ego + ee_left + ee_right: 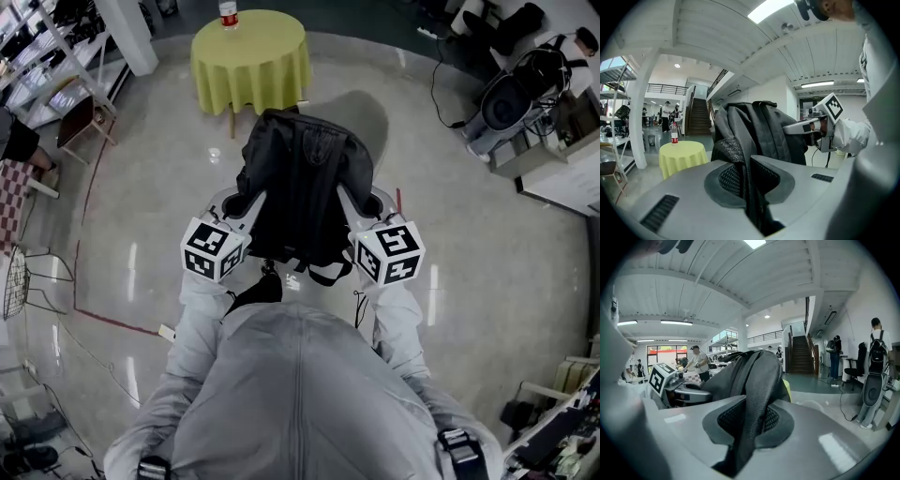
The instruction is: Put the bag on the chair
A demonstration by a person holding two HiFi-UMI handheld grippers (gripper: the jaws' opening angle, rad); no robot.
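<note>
The person holds a dark bag (300, 187) up in front of the body, clear of the glossy floor (450, 244), with one gripper on each side. The left gripper (746, 178) has its jaws closed on a fold of the bag's dark woven fabric, which runs up from between the padded fingers (729, 180). The right gripper (757, 420) likewise clamps a mesh strap of the bag, which stands upright between its jaws. Beyond the bag, on the far side, is a round table (253, 61) under a yellow cloth, with a bottle (228, 13) on it. At far left stands what may be a chair (80, 122), well apart from the bag.
</note>
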